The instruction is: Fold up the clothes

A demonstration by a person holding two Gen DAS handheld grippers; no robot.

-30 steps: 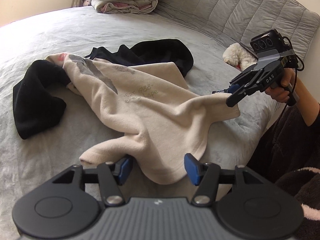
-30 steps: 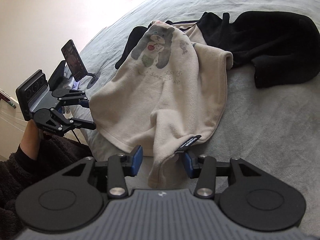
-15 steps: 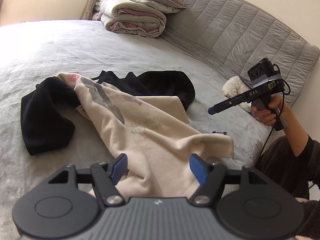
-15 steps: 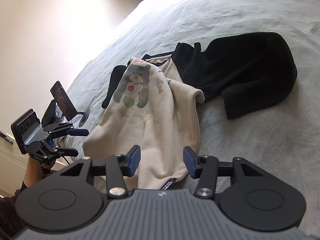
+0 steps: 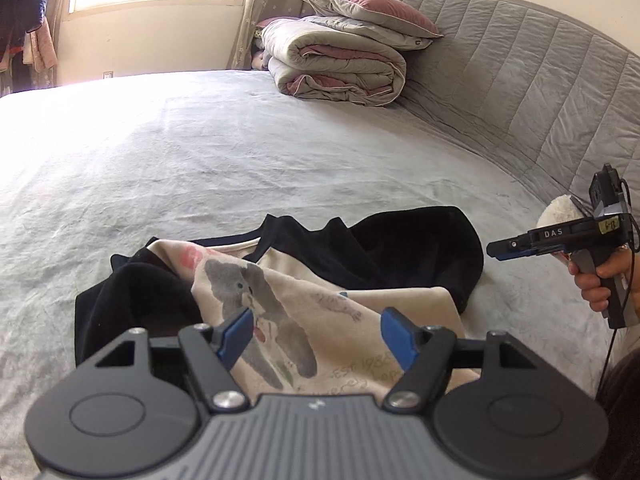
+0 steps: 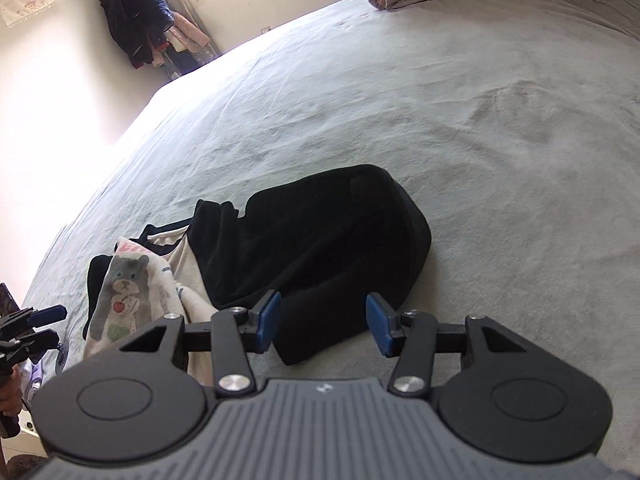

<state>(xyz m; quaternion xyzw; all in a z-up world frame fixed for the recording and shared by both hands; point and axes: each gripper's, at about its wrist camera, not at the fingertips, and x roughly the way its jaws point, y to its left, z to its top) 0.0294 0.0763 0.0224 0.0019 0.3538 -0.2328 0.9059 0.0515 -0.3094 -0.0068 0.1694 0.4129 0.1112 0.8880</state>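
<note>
A beige sweatshirt (image 5: 340,320) with a grey bear print lies crumpled on the grey bed (image 5: 240,160), partly over a black garment (image 5: 400,248). My left gripper (image 5: 316,336) hovers open above the bear print, with nothing between its blue pads. In the right wrist view the black garment (image 6: 332,232) lies ahead and the sweatshirt (image 6: 124,292) is at the lower left. My right gripper (image 6: 324,326) is open over the black garment's near end and holds nothing. From the left wrist view, the right gripper (image 5: 516,248) is off to the right of the clothes in a hand.
A folded quilt with a pillow on top (image 5: 340,64) sits at the far end by the quilted grey headboard (image 5: 520,92). A white plush toy (image 5: 556,216) lies near the right edge. Clothes hang in the room corner (image 6: 140,36). The far bed surface (image 6: 480,120) is bare.
The right gripper let go of the sweatshirt's corner. Both grippers pulled back and tilted upward, and the sweatshirt sank onto the bed.
</note>
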